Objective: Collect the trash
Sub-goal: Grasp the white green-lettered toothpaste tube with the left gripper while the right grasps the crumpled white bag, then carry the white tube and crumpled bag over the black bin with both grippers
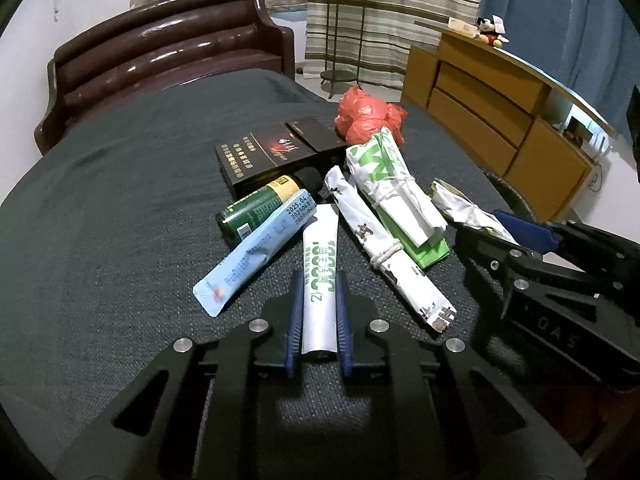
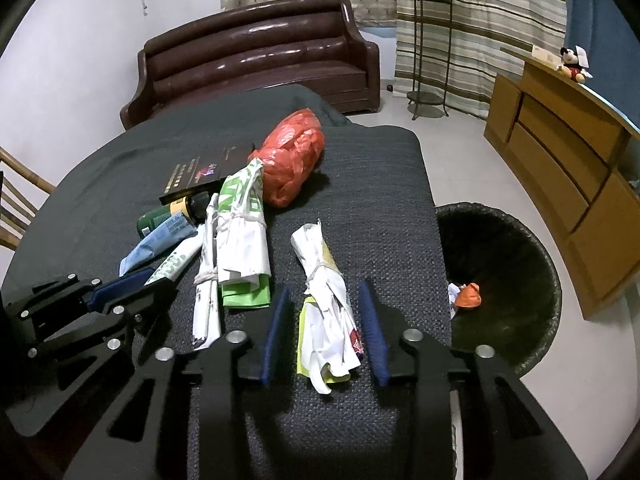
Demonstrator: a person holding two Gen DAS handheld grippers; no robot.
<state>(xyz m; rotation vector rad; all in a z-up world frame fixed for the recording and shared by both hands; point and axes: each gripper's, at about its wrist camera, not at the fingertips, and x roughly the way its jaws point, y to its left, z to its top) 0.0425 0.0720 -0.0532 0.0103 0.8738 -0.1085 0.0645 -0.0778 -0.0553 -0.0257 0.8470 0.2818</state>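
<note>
Trash lies on a dark cloth table [image 1: 100, 200]. My left gripper [image 1: 319, 284] is shut on a white tube with green print [image 1: 320, 276]; it also shows in the right wrist view [image 2: 120, 292]. My right gripper [image 2: 326, 296] is open, its jaws on either side of a tied white and yellow paper bundle [image 2: 328, 312], not touching it. Beside them lie a light blue tube [image 1: 248, 256], a green can [image 1: 256, 204], a black box [image 1: 276, 152], a white patterned roll [image 1: 384, 248], a green and white wrapper bundle [image 1: 396, 188] and a red plastic bag [image 2: 292, 156].
A black mesh bin [image 2: 504, 276] stands on the floor right of the table, with an orange scrap [image 2: 468, 294] inside. A brown sofa [image 2: 256, 60] is behind the table. A wooden cabinet [image 2: 568, 160] lines the right wall. A plant stand [image 2: 430, 48] stands by the curtain.
</note>
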